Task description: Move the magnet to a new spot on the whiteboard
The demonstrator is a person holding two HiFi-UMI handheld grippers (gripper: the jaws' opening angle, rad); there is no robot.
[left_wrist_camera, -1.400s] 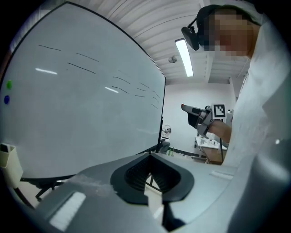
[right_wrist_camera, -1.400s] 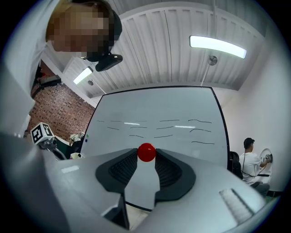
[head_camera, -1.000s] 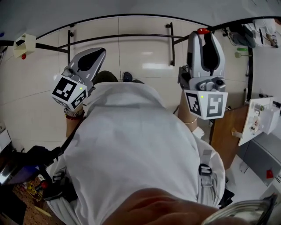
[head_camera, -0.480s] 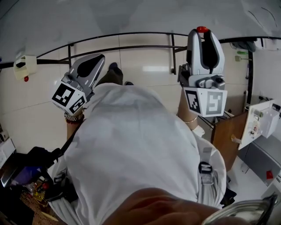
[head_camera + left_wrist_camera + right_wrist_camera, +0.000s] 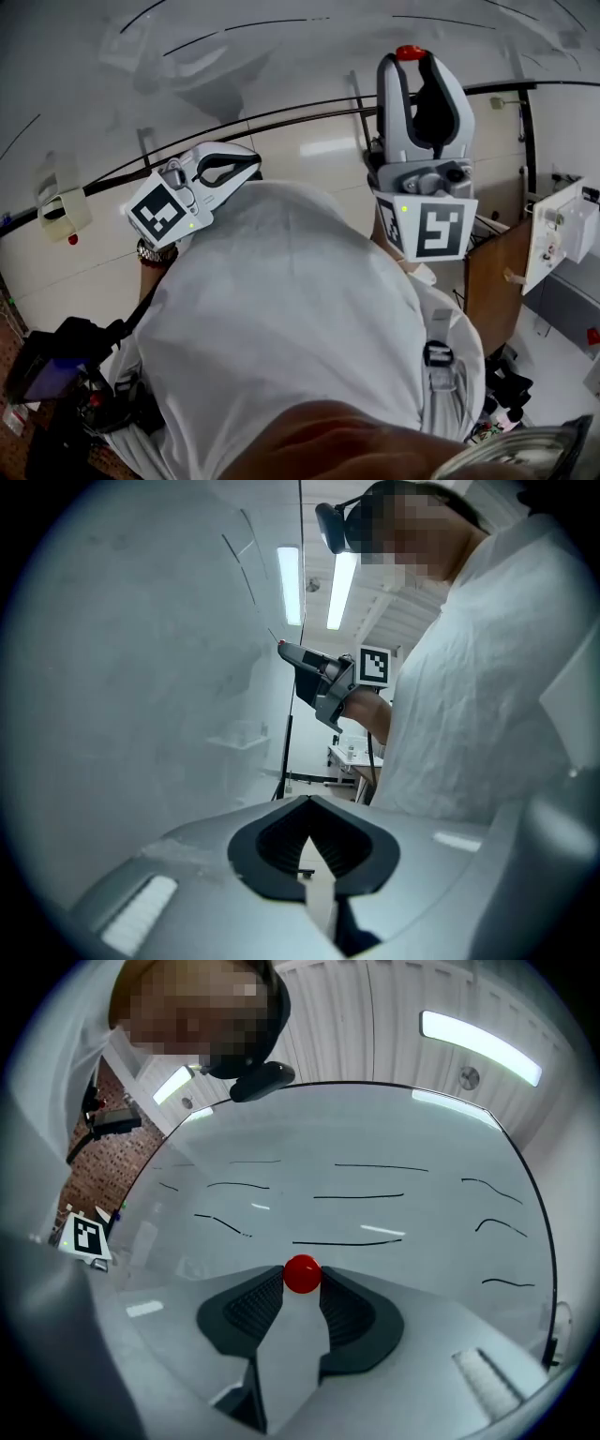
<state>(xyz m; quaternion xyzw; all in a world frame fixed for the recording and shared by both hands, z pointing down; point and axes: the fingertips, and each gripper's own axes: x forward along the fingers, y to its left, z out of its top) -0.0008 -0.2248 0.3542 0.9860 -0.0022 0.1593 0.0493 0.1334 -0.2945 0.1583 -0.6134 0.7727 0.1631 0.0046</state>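
The round red magnet [image 5: 302, 1274] sits pinched between the very tips of the right gripper [image 5: 302, 1282], whose jaws are clamped on its two sides. It is held in front of the whiteboard [image 5: 375, 1138], just below the lowest of the board's black marker lines [image 5: 347, 1242]; whether it touches the board cannot be told. In the head view the right gripper [image 5: 410, 54] points up at the whiteboard [image 5: 281, 47] with the forearm raised, the magnet [image 5: 409, 52] at its top end. The left gripper [image 5: 307, 802] is empty, its jaws closed tip to tip, and is held low and off to the side of the board, angled across the person's white smock [image 5: 281, 309]. The magnet is glossy and smooth. Both grippers have pale grey plastic shells with dark ribbed pads [image 5: 251, 1307] lining the jaws. The whiteboard's surface is shiny and reflects the ceiling lights.
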